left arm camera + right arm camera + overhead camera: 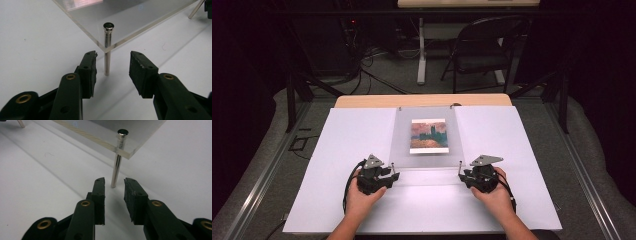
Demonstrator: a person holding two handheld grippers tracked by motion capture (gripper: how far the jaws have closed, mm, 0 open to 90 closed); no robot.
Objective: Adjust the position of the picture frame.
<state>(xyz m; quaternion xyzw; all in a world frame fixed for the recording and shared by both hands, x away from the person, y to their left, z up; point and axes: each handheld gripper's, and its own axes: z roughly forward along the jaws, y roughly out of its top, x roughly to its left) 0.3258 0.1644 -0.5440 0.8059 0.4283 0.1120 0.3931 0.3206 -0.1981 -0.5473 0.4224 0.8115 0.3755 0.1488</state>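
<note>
A white worktop (pixel 337 150) is carrying a clear acrylic panel (pixel 424 150) on metal pins. Both grippers' fingers are standing partly open, gripping nothing, left gripper (pixel 112 67) and right gripper (pixel 114 186) each just short of a near-corner pin (pixel 107 52). Uneven closing could be tipping the panel.

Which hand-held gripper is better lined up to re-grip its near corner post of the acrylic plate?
Left, marginally. The left hand-held gripper has its post standing centred just beyond its open jaws. The right hand-held gripper is open too, with its post just ahead, centred.
</note>
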